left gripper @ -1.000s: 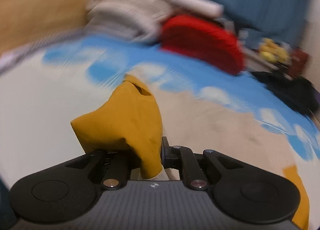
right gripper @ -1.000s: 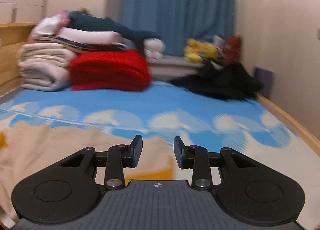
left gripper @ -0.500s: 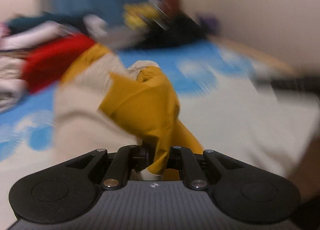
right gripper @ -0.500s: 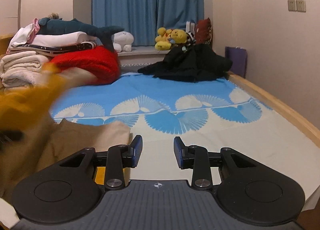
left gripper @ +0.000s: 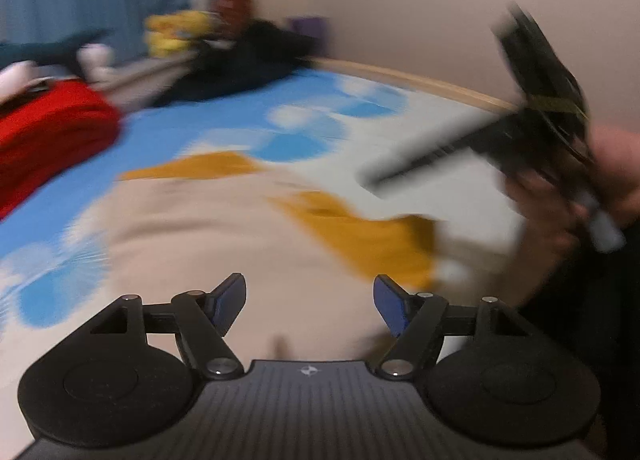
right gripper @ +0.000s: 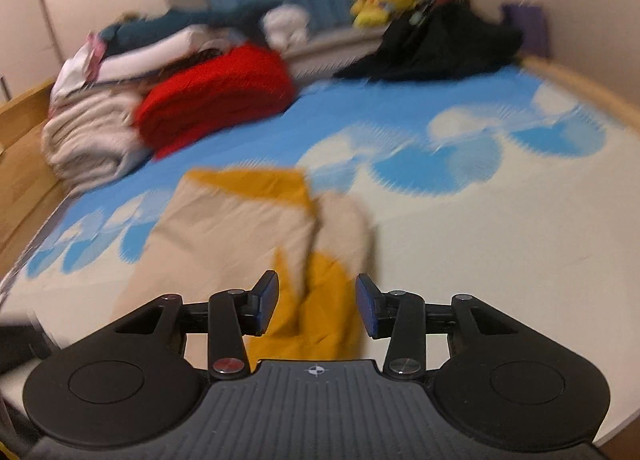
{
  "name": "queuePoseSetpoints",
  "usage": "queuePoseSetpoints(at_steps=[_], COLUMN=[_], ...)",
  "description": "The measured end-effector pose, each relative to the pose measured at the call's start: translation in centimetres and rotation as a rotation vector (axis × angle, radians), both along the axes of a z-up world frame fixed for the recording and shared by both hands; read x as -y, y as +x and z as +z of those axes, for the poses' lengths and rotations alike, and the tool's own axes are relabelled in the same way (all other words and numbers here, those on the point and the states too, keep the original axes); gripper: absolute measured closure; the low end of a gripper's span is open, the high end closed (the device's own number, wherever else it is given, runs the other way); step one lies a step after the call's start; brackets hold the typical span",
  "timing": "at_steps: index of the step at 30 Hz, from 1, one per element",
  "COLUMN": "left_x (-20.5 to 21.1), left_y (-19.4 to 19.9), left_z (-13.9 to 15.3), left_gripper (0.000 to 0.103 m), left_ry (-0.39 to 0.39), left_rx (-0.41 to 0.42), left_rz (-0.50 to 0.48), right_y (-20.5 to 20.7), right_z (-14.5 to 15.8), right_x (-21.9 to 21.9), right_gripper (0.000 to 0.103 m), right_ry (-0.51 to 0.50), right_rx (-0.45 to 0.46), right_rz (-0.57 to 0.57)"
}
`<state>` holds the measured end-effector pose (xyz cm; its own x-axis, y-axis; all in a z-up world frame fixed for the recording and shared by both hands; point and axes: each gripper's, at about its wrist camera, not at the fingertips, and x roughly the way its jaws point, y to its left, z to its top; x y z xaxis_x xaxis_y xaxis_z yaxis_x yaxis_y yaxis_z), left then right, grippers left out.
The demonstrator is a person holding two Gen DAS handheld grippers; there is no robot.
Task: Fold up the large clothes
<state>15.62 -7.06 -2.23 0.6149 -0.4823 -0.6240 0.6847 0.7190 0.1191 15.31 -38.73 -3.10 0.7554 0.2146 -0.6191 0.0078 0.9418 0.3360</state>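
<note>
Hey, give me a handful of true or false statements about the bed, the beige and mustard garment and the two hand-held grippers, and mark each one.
1. The left hand-held gripper is clamped on mustard cloth. False: its jaws have just been opening and nothing is between them.
2. The beige garment with mustard-yellow panels lies on the blue-and-white patterned bed sheet. True.
3. The folded red knitted blanket sits beside a stack of pale folded linens. True.
4. The crumpled black garment lies on top of the beige garment. False: it lies apart, at the far end of the bed.
5. The right hand-held gripper is shut tight. False: its jaws stand apart, having just been opening, above a mustard fold.
</note>
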Motion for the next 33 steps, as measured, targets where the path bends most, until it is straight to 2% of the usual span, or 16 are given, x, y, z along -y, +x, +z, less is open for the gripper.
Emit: queuePoseSetpoints(at_steps=[3,4,5,7,9,12,15,17,21,25,28,32,33], left_x=[-5.5,-6.8,-6.8,-7.3,-7.3,-6.9,-6.6,-6.1,-4.4,-3.3,-3.7,-5.4,-5.7], left_y=[2.2,3.2,4.2,5.1,6.0,6.8,6.2,5.6,4.9,4.7,4.9,5.7,5.9], left_z=[-1.4,-2.5,-2.7,-2.8,-2.9,-3.9,-3.4,-3.0,-3.0,-3.6,-3.5,-3.5,-3.6], left_gripper=[0.028,0.028,0.030,0.026,0.026,0.026,0.026,0.026,0.026,0.026,0.026,0.026,0.026], left_ry=[-0.054,-0.046,0.000,-0.006,-0.026,-0.056,-0.103,-0.125,-0.136,-0.106,-0.126,-0.166,-0.171], left_rx=[0.008,-0.029,-0.052,-0.006,-0.023,-0.096,-0.134,-0.144,-0.195,-0.227,-0.239,-0.275,-0.285], left_rz=[0.187,0.256,0.321,0.392,0.409,0.419,0.414,0.410,0.362,0.310,0.317,0.377,0.392], right_y=[1.0,1.2,1.2,1.0,0.6,-0.2,-1.7,-2.4,-2.4,-2.1,-2.0,-2.2,-2.2], right_z=[-1.8,-2.5,-2.9,-3.5,-3.5,-2.3,0.1,1.0,-1.1,-2.1,-2.0,-1.0,-0.9], right_x=[-2.6,-3.7,-4.4,-5.6,-6.2,-5.8,-3.3,-2.0,-1.2,-0.7,0.1,0.4,0.5], right_gripper=[0.059,0.059,0.059,0.065,0.087,0.097,0.100,0.100,0.103,0.103,0.103,0.100,0.085], right_ry=[-0.036,-0.084,-0.123,-0.182,-0.208,-0.183,-0.048,-0.044,-0.200,-0.252,-0.199,-0.082,-0.044], right_rx=[-0.127,-0.163,-0.182,-0.209,-0.204,-0.154,-0.040,-0.016,-0.170,-0.209,-0.186,-0.090,-0.086], right_rz=[0.084,0.105,0.117,0.136,0.148,0.150,0.073,0.019,-0.040,-0.057,-0.075,-0.058,-0.050])
